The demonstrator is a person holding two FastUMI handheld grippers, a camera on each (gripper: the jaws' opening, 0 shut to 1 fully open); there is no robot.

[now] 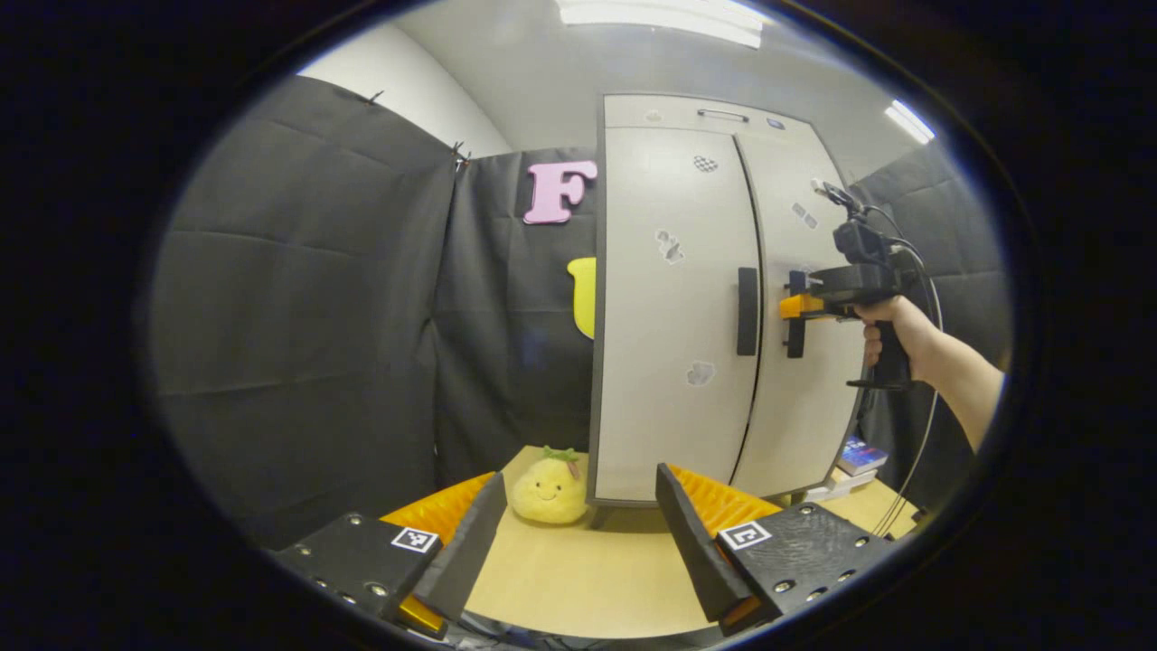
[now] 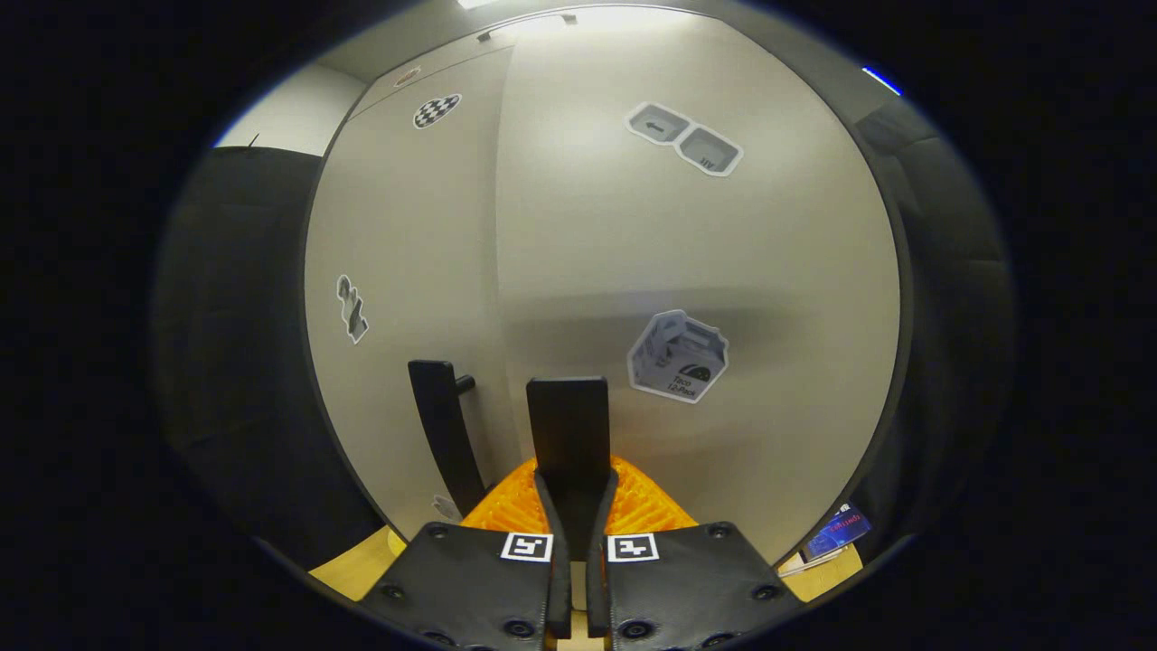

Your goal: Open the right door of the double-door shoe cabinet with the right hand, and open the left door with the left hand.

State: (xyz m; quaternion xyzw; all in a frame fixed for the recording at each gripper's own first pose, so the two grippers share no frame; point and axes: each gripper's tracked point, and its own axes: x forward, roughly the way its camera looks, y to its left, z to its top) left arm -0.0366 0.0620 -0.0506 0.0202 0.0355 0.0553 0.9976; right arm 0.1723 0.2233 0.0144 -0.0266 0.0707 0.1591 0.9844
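Note:
The white double-door shoe cabinet [image 1: 687,362] stands on a wooden table, and both doors look closed. In the left gripper view my left gripper [image 1: 578,533] hangs open in front of it, well short of the left door's black handle [image 1: 747,310], with nothing between its fingers. Farther off in that view, a hand holds my right gripper [image 1: 795,306] at the right door's black handle [image 1: 796,345]. In the right gripper view my right gripper [image 2: 574,493] is shut on the right door's handle [image 2: 569,425], and the left door's handle [image 2: 441,434] stands just to its left.
A yellow plush toy [image 1: 550,488] sits on the table [image 1: 587,579] at the cabinet's left front corner. A small stack of books [image 1: 859,457] lies to the cabinet's right. A cable [image 1: 922,434] hangs from the right gripper. Black cloth walls close in both sides.

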